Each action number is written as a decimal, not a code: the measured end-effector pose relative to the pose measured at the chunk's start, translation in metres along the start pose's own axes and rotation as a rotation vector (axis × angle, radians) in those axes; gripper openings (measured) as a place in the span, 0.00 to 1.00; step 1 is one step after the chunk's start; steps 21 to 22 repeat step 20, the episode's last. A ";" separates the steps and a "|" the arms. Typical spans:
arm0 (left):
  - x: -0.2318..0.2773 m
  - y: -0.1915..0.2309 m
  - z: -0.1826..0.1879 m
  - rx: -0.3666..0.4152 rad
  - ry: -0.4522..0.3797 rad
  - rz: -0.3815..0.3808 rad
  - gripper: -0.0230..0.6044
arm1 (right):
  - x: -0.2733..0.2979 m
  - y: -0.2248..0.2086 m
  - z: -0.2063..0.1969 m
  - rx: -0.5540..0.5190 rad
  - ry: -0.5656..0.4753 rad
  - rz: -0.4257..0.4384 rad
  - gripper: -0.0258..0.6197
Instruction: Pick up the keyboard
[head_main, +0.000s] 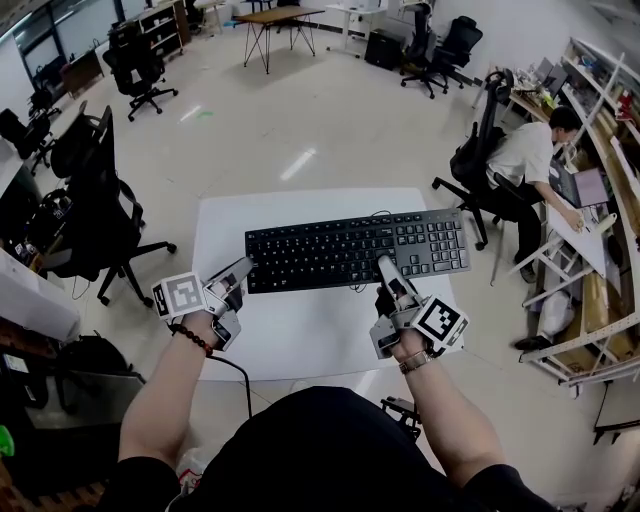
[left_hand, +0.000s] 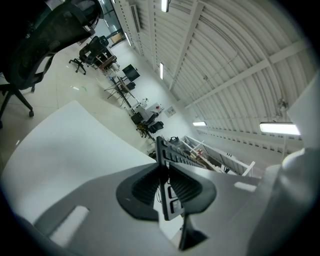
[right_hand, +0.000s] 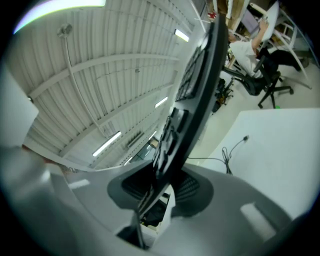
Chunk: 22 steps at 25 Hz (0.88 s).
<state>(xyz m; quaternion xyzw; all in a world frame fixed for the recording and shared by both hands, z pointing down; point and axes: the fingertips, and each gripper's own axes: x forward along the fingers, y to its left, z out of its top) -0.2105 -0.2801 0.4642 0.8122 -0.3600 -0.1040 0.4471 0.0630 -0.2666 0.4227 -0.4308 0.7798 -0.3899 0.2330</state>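
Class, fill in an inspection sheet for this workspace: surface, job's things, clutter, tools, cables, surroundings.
Surface: white table, bare apart from the keyboard and its cable.
Job's things: black keyboard, over the table, gripped along its near edge.
Clutter: nothing seen.
Tools: left tool shut on the keyboard's near left corner; right tool shut on the near edge, towards the right.
Cables: thin black cable lying loose on the table, its end resting there.
Surroundings: office chairs, a person seated at a desk, shelving.
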 end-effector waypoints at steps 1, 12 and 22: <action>0.000 0.000 0.001 0.007 0.001 0.001 0.15 | 0.000 0.001 0.000 -0.010 0.001 0.005 0.20; 0.004 0.000 0.000 -0.019 -0.004 -0.016 0.15 | -0.002 0.000 0.001 -0.043 0.008 -0.005 0.20; 0.004 0.001 0.000 -0.023 -0.006 -0.012 0.15 | 0.002 0.007 0.003 -0.058 0.012 0.026 0.20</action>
